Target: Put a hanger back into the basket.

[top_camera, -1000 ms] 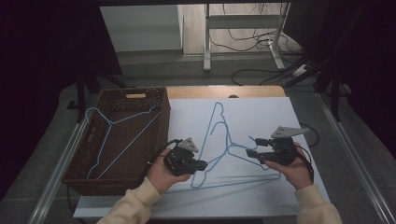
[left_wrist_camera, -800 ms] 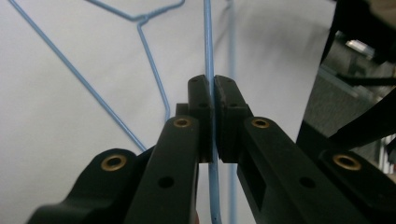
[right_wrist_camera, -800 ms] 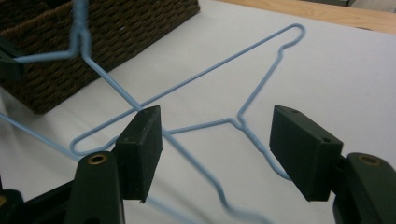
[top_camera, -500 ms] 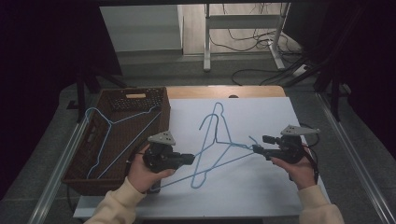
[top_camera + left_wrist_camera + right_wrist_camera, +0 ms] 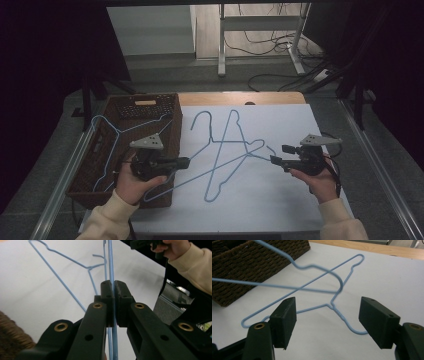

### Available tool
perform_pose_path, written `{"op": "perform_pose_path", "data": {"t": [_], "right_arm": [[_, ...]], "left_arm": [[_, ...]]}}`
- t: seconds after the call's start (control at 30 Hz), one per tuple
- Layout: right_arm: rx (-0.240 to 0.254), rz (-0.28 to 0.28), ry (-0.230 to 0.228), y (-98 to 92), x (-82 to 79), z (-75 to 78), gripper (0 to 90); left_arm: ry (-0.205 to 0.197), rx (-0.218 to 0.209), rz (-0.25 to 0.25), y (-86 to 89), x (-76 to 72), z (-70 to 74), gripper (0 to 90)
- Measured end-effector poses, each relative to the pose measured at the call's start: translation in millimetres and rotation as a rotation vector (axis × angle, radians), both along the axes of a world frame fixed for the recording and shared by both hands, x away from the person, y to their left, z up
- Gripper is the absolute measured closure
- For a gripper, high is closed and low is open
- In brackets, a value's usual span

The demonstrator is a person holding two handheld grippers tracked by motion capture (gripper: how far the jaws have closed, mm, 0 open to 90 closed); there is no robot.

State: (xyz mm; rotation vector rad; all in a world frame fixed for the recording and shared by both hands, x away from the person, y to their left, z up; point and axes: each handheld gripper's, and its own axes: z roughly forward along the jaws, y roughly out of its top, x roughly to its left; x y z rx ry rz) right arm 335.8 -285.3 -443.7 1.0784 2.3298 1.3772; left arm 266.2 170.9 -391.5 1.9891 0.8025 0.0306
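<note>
My left tongs [image 5: 184,161] pinch a blue hanger [image 5: 250,149], now lifted toward the wicker basket [image 5: 172,107]; my right tongs [image 5: 278,154] have just spread, releasing it.

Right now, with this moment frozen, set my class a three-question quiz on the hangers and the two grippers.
1. True or false: the left gripper has its jaws shut on a blue hanger.
2. Whose jaws stand open with nothing between them? A) left gripper B) right gripper
3. Fill in: another hanger rests across the brown ____.
Key: 1 true; 2 B; 3 basket.
</note>
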Motion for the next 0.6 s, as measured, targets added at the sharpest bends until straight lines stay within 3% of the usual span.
{"op": "perform_pose_path", "data": {"t": [0.27, 0.6], "right_arm": [[-0.027, 0.0, 0.007, 0.8, -0.2, -2.5, 28.5], [-0.057, 0.006, 0.015, 3.7, 0.7, -6.7, 28.2]], "left_arm": [[-0.016, -0.049, 0.063, 27.2, -0.6, 8.4, 86.4], [-0.023, -0.075, 0.158, 65.2, 2.8, 10.7, 86.4]]}}
